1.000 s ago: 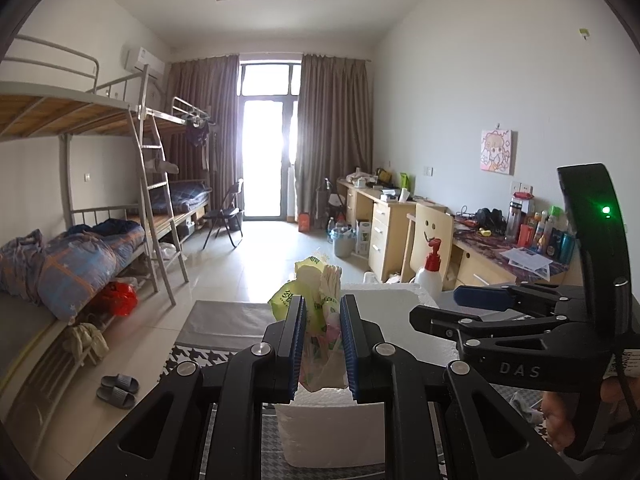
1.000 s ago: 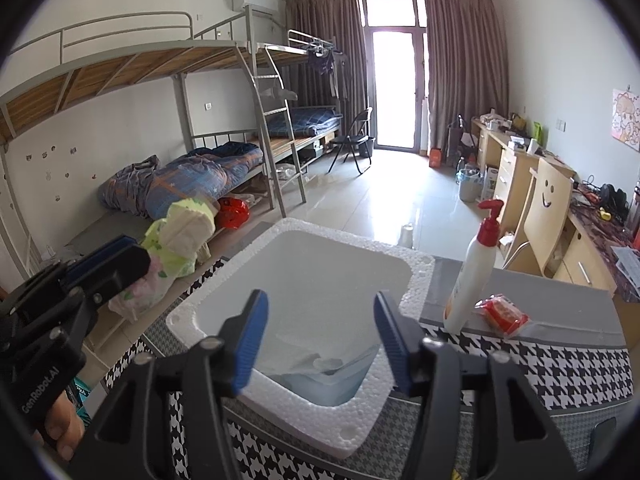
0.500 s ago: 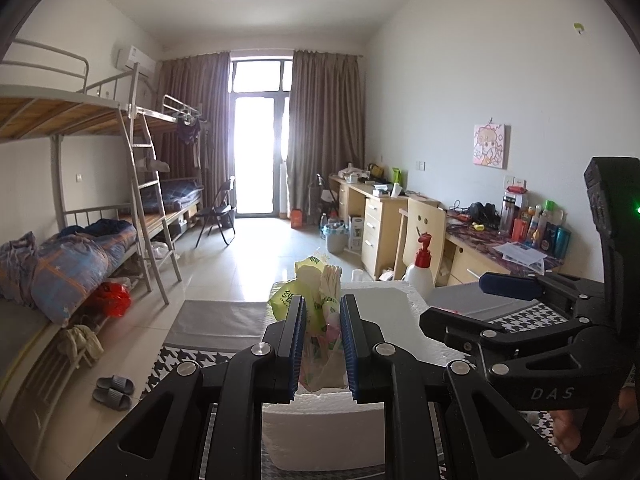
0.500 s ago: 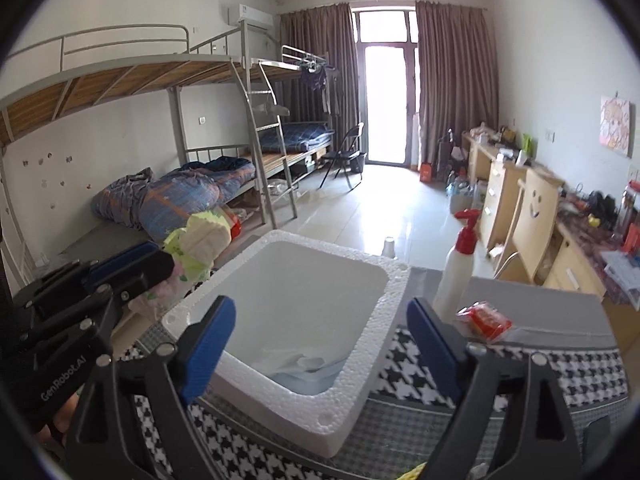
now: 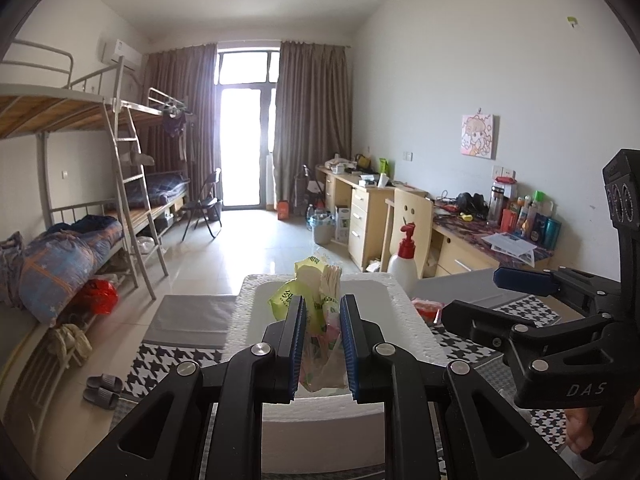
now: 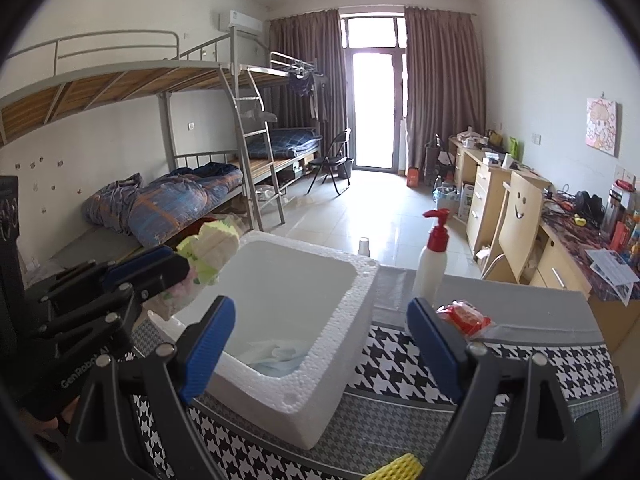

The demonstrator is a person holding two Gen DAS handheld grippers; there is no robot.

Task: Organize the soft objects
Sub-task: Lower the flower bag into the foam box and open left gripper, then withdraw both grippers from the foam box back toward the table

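Visibly, "DAS" on right claw [image 5: 520, 298], "GenRobot.AI" on left claw [image 6: 176, 276].

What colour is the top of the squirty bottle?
Red. The pump bottle has a white body and a red top, clearest in the right wrist view.

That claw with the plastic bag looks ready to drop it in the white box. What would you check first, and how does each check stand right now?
1. Bag gripped firmly: ok, the left claw is shut on it, pads pressing both sides.
2. Bag above the box opening: not ok; the right view shows it at the box's left rim, partly outside.
3. Room in the box: ok, only something pale blue lies at the bottom.
4. Right claw out of the way: ok, open, empty, in front of the box, not over it.
5. Bottle clear of the drop: ok, it stands upright beyond the box's right side.
6. Bag's bottom free of the rim: cannot tell.
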